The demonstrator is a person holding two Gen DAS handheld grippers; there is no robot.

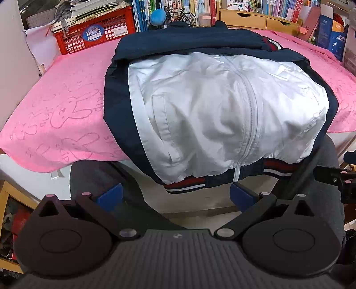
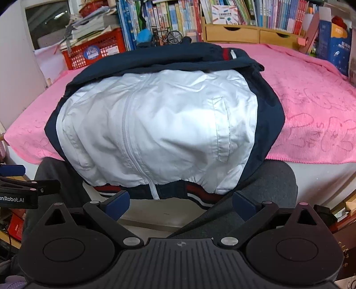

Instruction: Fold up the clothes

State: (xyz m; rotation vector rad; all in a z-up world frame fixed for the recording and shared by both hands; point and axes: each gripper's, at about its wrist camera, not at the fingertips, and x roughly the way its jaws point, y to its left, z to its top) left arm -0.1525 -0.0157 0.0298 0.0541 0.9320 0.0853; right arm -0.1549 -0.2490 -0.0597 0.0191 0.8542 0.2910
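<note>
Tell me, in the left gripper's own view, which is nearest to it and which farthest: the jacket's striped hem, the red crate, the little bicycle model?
From the left gripper:
1. Striped hem, just ahead of the fingertips.
2. Red crate, far left.
3. Bicycle model, back centre by the books.

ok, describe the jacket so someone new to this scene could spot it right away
Find the pink towel covering the table in front of the bookshelves. The jacket lies on its middle, hem hanging over the near edge. It is the only garment there: white zipped front panel, navy sides, and a red, white and navy striped hem band.
</note>
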